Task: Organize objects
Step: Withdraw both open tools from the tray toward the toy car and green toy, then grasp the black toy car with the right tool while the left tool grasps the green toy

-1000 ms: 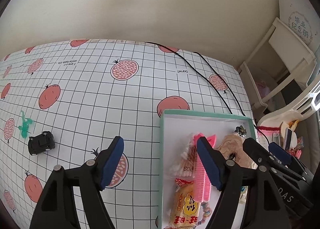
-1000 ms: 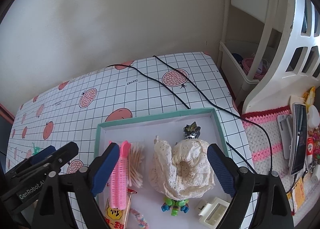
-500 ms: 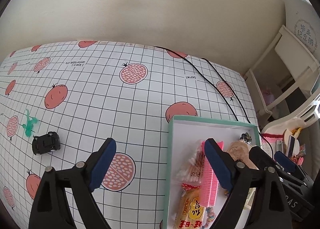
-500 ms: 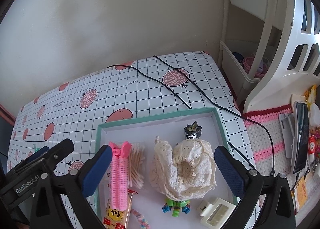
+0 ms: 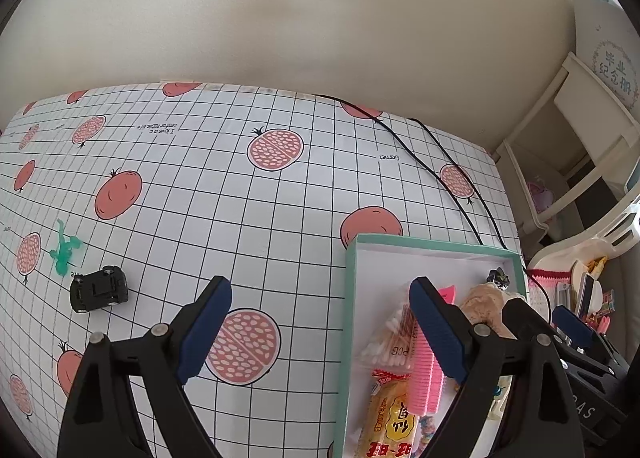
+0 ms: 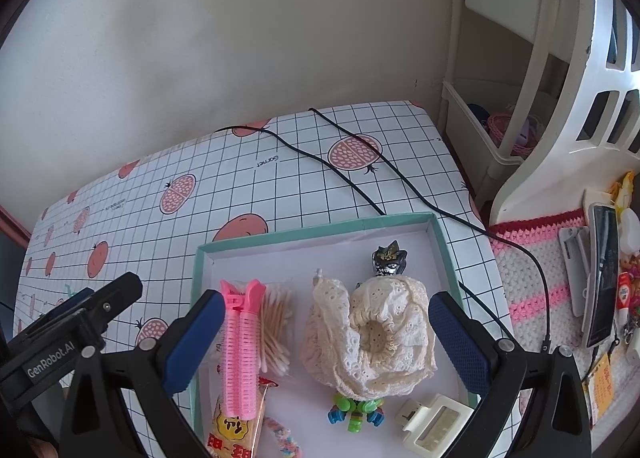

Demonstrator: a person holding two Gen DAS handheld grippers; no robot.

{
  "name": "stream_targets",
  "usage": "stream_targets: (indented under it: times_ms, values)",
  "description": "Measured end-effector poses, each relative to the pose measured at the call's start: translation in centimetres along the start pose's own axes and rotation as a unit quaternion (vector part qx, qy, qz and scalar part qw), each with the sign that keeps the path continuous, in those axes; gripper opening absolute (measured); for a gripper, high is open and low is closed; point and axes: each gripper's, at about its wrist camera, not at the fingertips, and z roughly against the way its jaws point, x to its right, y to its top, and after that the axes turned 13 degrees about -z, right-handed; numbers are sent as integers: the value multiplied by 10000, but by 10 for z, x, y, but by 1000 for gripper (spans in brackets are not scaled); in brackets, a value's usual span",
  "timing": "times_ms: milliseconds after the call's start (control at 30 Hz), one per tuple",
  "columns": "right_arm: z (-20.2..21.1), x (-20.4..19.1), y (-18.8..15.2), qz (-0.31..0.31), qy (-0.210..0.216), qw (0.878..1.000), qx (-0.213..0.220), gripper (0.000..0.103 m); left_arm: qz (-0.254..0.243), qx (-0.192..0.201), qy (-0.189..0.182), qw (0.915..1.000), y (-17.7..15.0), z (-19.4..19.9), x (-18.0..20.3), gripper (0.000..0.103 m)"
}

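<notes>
Gridded tablecloth (image 5: 240, 198) mostly bare, teal-rimmed box (image 6: 320, 232) crowded

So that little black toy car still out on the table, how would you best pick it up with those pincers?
Grip the black toy car across its two long sides, coming down from above. It sits upright on its wheels in open space, with only the green figure nearby, so the open left gripper probably needs turning until its fingers line up with the car's flanks.
</notes>
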Motion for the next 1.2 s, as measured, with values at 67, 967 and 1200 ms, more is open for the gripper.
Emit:
stream_targets:
  times_ms: [67,967,1200]
  values:
    - [0,-4,0,-11,15,10000,-2,103,-1,-12,3,10000,0,0,-3,91]
    - [-26,-170,-65,689,771,9939,-381,103,916,-266,802,9922,-31,30,-185,91]
    - [-42,-208,-90,814,850,9916,-533,103,1303,-537,921,9857,-55,23,-242,91]
